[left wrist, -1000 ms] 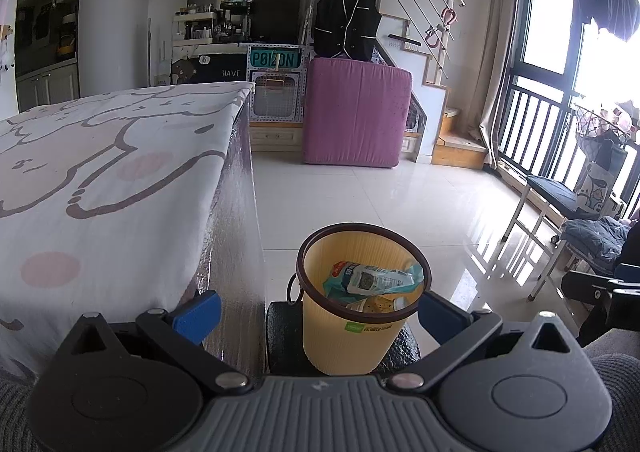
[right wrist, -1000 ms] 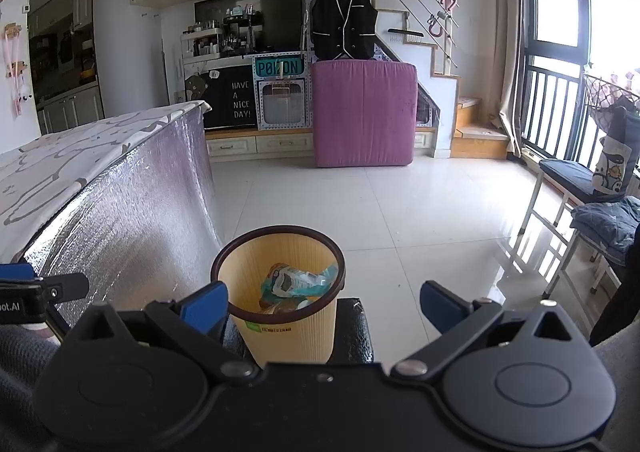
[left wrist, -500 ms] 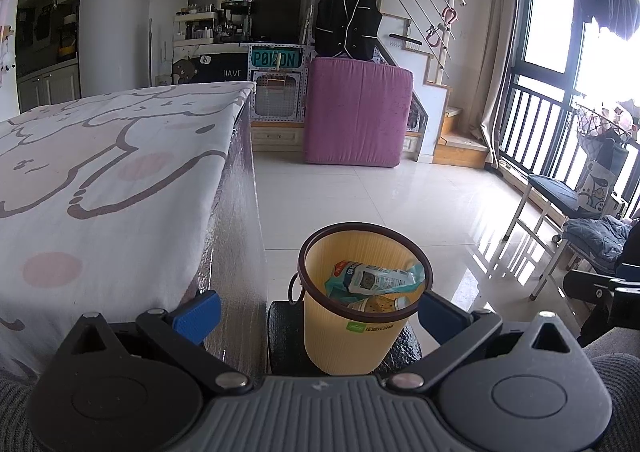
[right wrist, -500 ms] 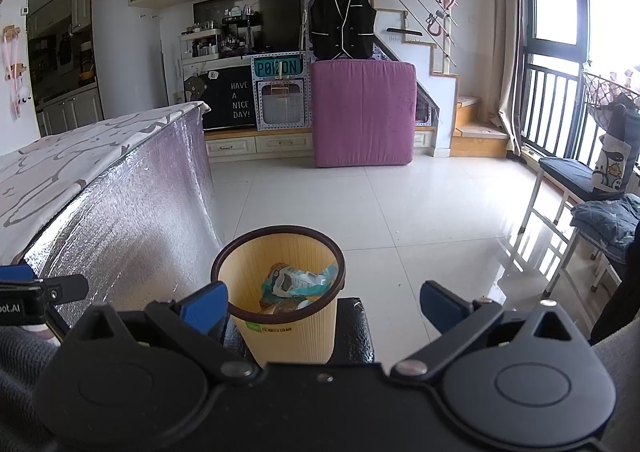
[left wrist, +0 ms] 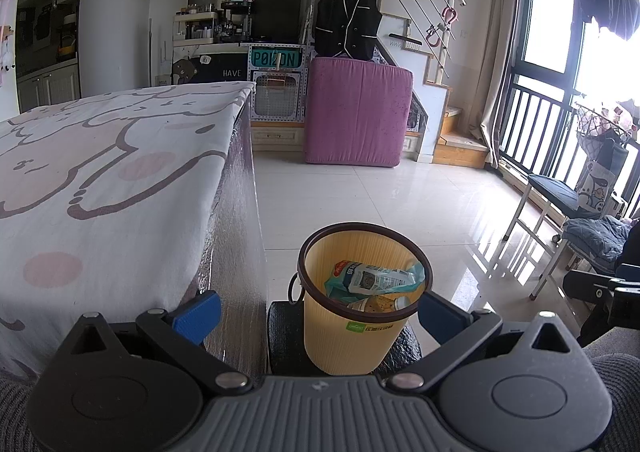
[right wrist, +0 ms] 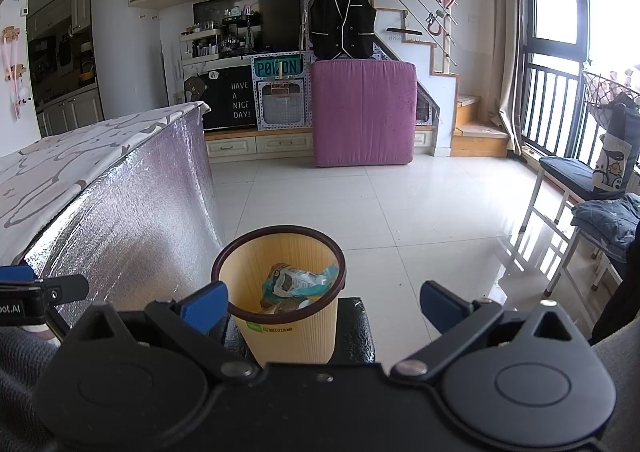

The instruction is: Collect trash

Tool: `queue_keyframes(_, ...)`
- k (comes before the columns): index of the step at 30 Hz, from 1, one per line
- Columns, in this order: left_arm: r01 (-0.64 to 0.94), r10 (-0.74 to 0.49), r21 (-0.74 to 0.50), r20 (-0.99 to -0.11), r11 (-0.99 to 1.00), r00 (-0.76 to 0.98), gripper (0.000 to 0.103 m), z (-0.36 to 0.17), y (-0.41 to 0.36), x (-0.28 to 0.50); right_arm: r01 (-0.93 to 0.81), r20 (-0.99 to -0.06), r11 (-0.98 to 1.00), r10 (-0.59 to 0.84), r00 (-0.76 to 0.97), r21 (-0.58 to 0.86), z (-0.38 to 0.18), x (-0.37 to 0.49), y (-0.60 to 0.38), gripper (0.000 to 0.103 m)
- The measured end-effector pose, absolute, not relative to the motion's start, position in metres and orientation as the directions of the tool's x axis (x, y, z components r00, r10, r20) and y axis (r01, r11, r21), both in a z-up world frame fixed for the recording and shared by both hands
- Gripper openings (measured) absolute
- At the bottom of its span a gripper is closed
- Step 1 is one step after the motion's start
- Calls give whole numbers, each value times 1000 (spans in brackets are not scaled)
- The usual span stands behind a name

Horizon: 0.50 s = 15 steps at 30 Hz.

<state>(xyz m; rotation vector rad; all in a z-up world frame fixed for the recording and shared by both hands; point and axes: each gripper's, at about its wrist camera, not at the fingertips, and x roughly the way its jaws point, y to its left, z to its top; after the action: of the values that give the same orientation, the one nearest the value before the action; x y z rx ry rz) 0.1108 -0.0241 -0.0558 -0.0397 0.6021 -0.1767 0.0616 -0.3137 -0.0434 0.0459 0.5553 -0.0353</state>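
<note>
In the left wrist view, the left tool (left wrist: 316, 310) is spread wide and holds nothing; the yellow wastebasket (left wrist: 352, 332) with wrappers (left wrist: 376, 278) stands on a black stool (left wrist: 282, 336) beside the tabletop (left wrist: 100, 171). In the right wrist view, the right tool (right wrist: 324, 304) is also spread wide, with the wastebasket (right wrist: 292, 336) between its fingers.

bin (left wrist: 348, 336): ribbed pale yellow, dark brown rim, small green label
trash (left wrist: 376, 278): teal and white wrappers
tongs, left (left wrist: 318, 312): black, blue fingertips
tongs, right (right wrist: 324, 302): black, blue fingertips
bench cloth (left wrist: 100, 171): white, brown cartoon outlines, pink spots
cushion (right wrist: 362, 111): purple-pink
floor (right wrist: 420, 211): glossy white tiles
</note>
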Motion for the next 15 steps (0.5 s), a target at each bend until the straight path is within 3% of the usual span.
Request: queue_keyframes(15, 154, -182, -98, -562, 983, 807, 103, -55, -23, 112, 45, -529, 998, -21, 848, 32, -44, 61, -314, 103)
